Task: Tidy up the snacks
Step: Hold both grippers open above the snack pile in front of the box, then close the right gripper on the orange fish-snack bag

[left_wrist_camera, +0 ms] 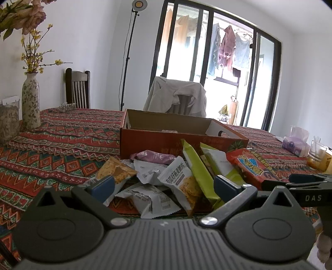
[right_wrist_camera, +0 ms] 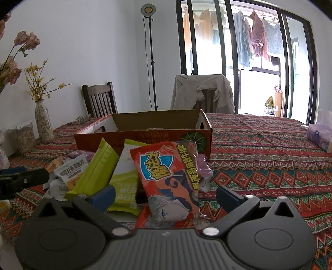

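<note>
Fingers (right_wrist_camera: 103, 194) spread wide both sides, so pinch red packet (right_wrist_camera: 168, 178) mid-body, then lift clear into far box (right_wrist_camera: 145, 137).

White walls, dark-framed glass doors (right_wrist_camera: 244, 52) (laundry beyond), a ring lamp (right_wrist_camera: 148, 9) — two wooden chairs (right_wrist_camera: 99, 99) behind.

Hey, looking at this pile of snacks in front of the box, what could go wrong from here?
1. The packets overlap: closing the left tongs on the white oat packet may pinch or drag a neighbour, such as the green packet.
2. The red packet leans upright between the open right tongs; a nudge might topple it.
3. The cardboard box sits directly behind the pile, so a low carry could catch its front wall.
</note>
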The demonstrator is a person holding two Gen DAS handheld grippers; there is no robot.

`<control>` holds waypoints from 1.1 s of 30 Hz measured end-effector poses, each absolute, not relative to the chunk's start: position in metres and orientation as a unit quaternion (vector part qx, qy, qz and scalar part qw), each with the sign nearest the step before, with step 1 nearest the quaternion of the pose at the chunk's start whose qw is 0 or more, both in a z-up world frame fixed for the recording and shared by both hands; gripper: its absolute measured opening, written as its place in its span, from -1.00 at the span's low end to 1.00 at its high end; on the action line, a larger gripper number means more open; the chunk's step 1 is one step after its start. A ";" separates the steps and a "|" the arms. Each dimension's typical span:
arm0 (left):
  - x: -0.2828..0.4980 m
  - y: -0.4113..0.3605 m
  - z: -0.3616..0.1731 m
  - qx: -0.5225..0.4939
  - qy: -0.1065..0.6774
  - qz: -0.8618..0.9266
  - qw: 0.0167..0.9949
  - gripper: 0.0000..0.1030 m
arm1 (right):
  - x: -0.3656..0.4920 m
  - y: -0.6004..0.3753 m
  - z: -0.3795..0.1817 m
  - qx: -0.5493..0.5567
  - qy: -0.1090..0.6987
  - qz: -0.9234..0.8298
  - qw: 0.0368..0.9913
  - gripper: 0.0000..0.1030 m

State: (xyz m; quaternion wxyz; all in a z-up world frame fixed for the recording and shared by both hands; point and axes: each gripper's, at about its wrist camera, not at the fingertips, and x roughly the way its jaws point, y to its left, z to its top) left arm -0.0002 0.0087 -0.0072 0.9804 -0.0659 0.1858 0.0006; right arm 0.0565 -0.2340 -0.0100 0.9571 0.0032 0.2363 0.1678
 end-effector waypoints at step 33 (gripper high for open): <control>-0.001 0.010 -0.009 -0.074 0.191 -0.004 0.979 1.00 | 0.054 -0.233 -0.009 0.003 0.238 0.168 0.957 1.00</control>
